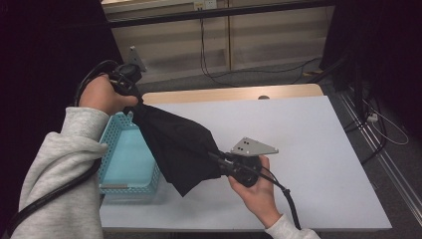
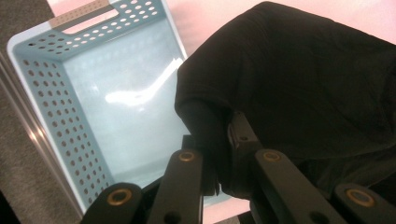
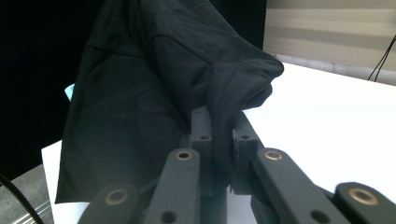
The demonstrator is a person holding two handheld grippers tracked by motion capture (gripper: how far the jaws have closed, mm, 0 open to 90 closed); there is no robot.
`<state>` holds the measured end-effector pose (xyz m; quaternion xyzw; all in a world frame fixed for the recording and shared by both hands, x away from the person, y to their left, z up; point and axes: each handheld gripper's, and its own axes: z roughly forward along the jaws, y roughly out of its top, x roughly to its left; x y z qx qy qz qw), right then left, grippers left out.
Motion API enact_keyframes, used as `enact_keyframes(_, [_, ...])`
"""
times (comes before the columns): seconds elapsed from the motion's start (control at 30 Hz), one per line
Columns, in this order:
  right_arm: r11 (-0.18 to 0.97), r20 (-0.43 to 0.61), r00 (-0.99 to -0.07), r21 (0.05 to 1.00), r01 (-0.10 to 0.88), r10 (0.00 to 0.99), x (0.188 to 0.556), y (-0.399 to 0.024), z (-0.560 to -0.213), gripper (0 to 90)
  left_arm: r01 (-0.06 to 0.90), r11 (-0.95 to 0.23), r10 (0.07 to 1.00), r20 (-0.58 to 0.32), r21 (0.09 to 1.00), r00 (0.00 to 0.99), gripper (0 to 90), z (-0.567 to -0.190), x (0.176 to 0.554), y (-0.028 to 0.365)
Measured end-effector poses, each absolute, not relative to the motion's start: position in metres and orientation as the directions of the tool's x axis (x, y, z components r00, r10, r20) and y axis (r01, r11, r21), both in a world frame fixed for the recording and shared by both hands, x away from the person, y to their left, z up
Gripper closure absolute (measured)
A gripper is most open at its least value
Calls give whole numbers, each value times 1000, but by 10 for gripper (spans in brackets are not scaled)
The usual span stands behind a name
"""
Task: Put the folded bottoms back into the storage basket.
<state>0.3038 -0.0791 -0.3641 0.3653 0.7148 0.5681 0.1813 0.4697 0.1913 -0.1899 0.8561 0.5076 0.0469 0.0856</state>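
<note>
Low in the high view, right of centre, the right gripper (image 1: 222, 162) has its jaws pinched nearly together on a bunched fold of a black garment (image 1: 179, 147); in the right gripper view the jaws rise from the bottom edge and clamp that fold (image 3: 219, 135) between them, the rest of the cloth hanging away to the upper left of the frame. The garment stretches as a slack sheet up toward the upper left of the high view, lifted off the white desk (image 1: 298, 149). There the left gripper (image 1: 133, 97) grips its other end, jaws likewise almost closed on cloth, as the left gripper view shows at its lower centre. Under the garment's left part sits a light blue perforated basket (image 1: 117, 159), at the desk's left edge.
</note>
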Motion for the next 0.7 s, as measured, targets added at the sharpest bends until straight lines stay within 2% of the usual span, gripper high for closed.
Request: enact_keyframes(0.7, [95, 144, -696, 951, 294, 704, 310, -58, -356, 833, 883, -430, 900, 10, 189, 436, 852, -176, 466, 215])
